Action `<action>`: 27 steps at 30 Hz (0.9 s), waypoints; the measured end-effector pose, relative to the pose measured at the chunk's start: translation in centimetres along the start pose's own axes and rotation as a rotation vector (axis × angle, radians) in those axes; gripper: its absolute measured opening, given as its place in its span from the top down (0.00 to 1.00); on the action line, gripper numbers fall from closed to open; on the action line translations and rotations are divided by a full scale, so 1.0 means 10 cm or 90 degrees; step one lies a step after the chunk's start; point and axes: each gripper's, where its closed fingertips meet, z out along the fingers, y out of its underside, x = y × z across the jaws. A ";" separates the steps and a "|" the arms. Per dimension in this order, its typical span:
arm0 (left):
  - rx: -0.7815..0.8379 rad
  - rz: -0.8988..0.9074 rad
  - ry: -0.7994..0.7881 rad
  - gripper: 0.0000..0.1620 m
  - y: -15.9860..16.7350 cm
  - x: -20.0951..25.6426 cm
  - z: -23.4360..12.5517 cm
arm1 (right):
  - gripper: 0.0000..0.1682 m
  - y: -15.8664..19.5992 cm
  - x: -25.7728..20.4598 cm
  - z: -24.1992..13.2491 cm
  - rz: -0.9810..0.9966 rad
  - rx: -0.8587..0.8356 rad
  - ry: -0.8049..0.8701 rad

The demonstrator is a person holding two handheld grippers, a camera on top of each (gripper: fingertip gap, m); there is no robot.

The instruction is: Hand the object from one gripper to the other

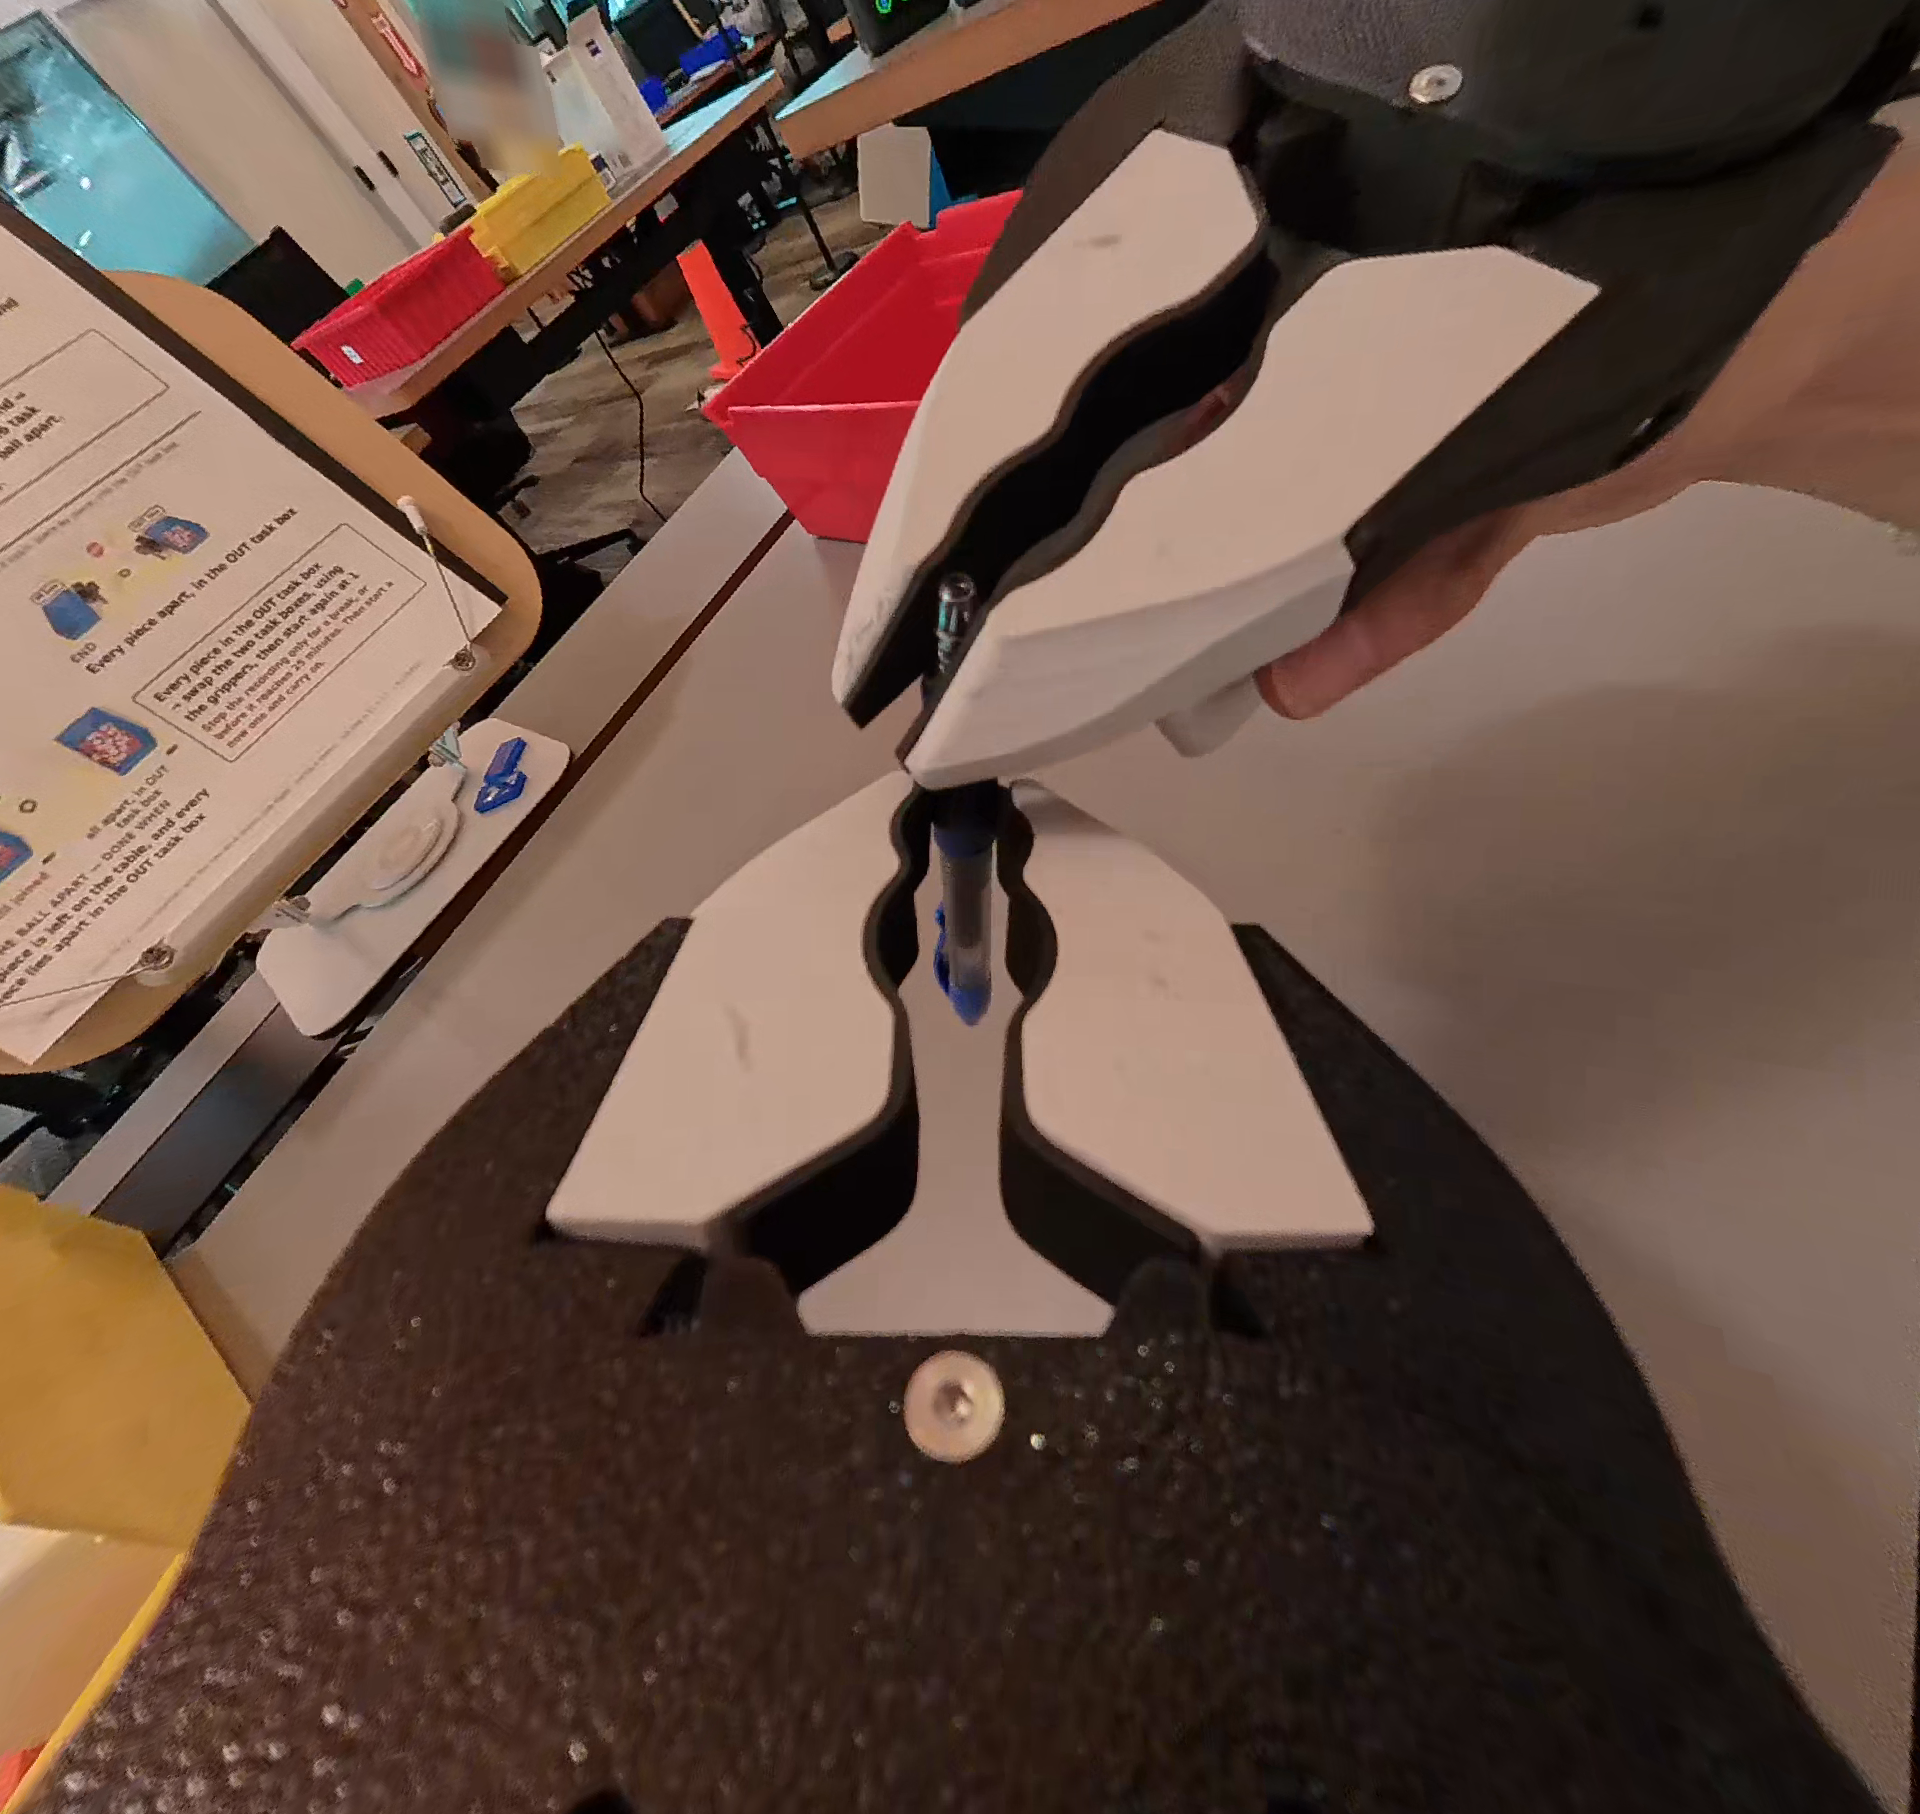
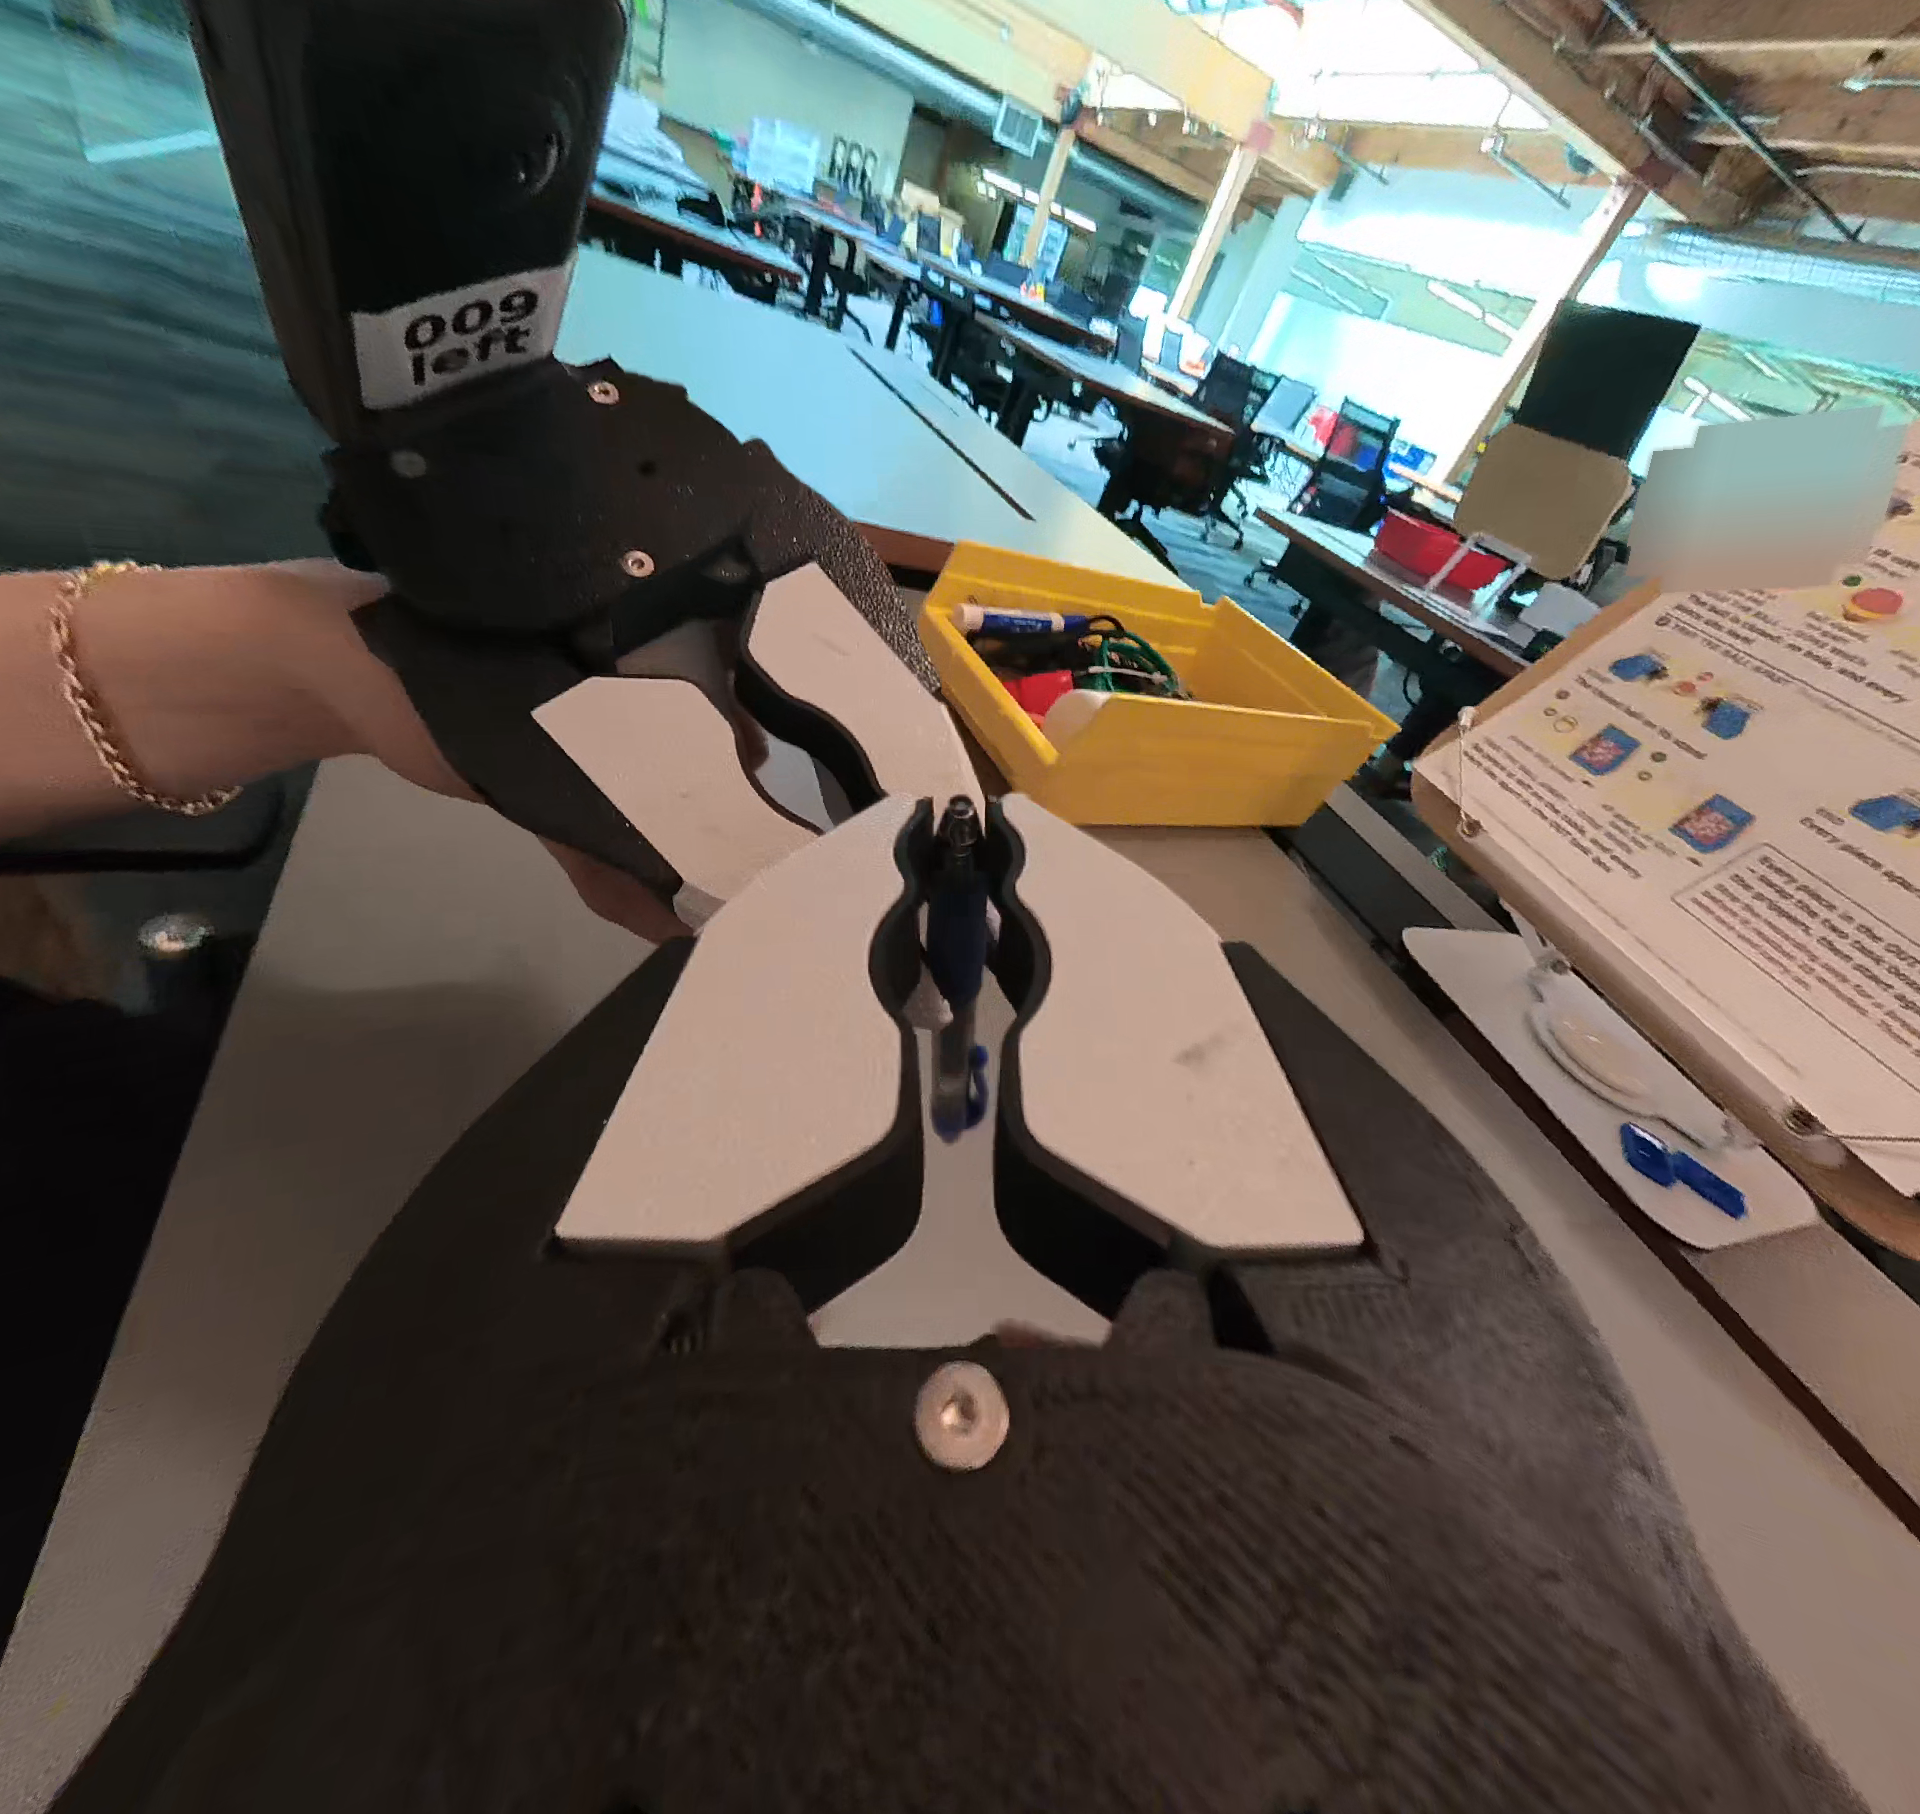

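1. At the left hand-held gripper (image 1: 958, 808): close on either side of the blue pen (image 1: 961, 917); cannot tell whether gripping.
2. In the middle: pen aloft over the table (image 1: 1558, 829), spanning both.
3. At the right hand-held gripper (image 2: 956, 814): clamped on the pen.

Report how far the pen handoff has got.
Done: the two grippers are together at the blue pen. In hand: the left gripper and the right gripper both appear closed on it, at different spots along its barrel. Left: one gripper must open and back away; neither looks released yet.
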 end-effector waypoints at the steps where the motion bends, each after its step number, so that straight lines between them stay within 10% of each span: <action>1: 0.009 0.000 -0.004 0.93 -0.02 -0.01 0.00 | 0.95 -0.01 0.01 0.00 -0.010 -0.007 0.005; 8: 0.171 -0.088 -0.021 0.64 -0.22 -0.20 -0.13 | 0.95 -0.41 0.32 -0.31 0.155 0.202 0.032; 15: 0.387 -0.291 0.200 0.73 -0.31 -0.05 -0.23 | 0.95 -0.70 0.42 -0.60 0.331 0.413 -0.060; 20: 0.506 -0.416 0.308 0.96 -0.47 -0.03 -0.38 | 0.95 -0.71 0.39 -0.61 0.337 0.438 -0.081; 27: 0.481 -0.415 0.295 0.77 -0.35 -0.03 -0.29 | 0.95 -0.78 0.35 -0.65 0.342 0.464 -0.104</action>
